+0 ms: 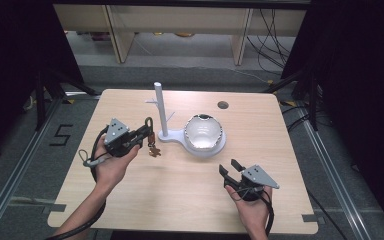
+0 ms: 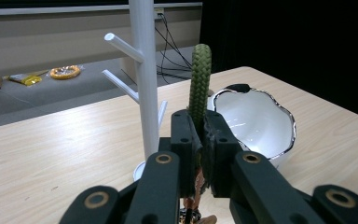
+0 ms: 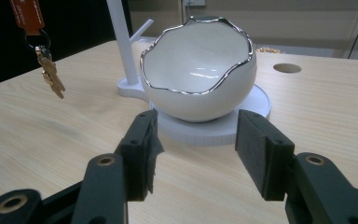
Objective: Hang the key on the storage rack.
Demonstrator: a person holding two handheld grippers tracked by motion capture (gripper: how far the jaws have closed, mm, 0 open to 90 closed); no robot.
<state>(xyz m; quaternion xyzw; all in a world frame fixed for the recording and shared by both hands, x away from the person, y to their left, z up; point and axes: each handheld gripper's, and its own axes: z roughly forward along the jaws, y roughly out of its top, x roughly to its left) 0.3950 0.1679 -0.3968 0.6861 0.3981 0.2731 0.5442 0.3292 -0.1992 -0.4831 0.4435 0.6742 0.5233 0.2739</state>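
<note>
My left gripper [image 1: 147, 129] is shut on a green braided cord loop [image 2: 199, 81] of a keychain. Its orange tag and brass keys [image 1: 153, 148] hang below the jaws, just above the table, and show as keys [image 3: 50, 72] in the right gripper view. The loop stands upright between the jaws, just left of the white peg stand [image 1: 161, 107]. A white eggshell-shaped bowl [image 1: 203, 132] with a silver rim sits on the stand's round base [image 3: 259, 100]. My right gripper [image 1: 231, 167] is open and holds nothing, near the table's front right, pointing at the bowl [image 3: 198, 67].
The light wooden table [image 1: 180, 200] has a round cable hole [image 1: 223, 105] at the back right. Dark stands and cables flank the table; shelving legs stand on the floor behind it.
</note>
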